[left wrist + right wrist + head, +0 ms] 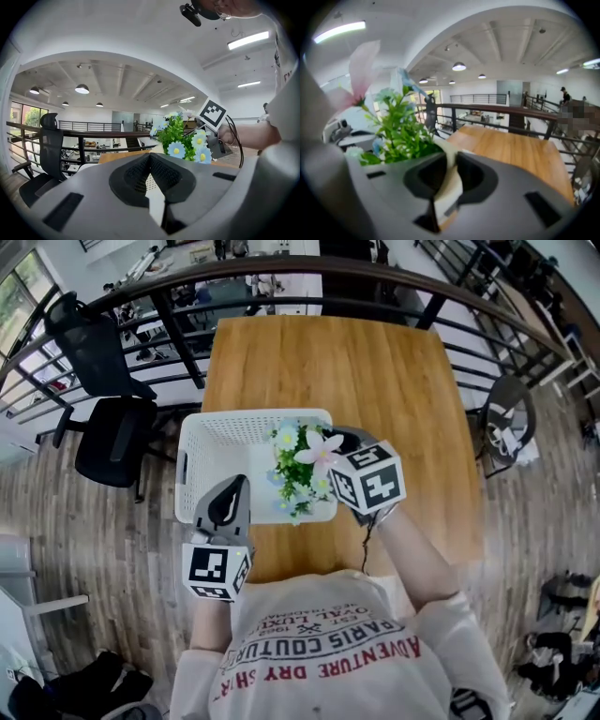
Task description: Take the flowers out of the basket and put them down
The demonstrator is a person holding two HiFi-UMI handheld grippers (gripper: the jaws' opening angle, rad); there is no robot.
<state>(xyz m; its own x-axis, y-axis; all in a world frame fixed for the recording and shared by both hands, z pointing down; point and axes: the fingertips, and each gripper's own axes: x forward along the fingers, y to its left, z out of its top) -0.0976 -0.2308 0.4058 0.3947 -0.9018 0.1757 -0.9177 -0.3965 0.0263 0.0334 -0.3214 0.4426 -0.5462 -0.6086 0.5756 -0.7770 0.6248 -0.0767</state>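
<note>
A bunch of flowers [302, 465], green leaves with blue daisies and one pink bloom, hangs over the right part of the white basket [253, 415]. My right gripper [342, 442] is shut on its cream-wrapped base, which shows pinched between the jaws in the right gripper view [449, 164], with the leaves [401, 133] rising at the left. My left gripper [228, 498] is shut and holds nothing, its tip over the basket's near rim. In the left gripper view [150, 161] the flowers [185, 138] stand ahead to the right. Whether the flowers touch the basket is hidden.
The basket sits at the near left of a wooden table [328, 362]. Bare tabletop stretches beyond it and to its right. Two black office chairs [108, 432] stand left of the table, and a dark railing [281, 273] curves behind it.
</note>
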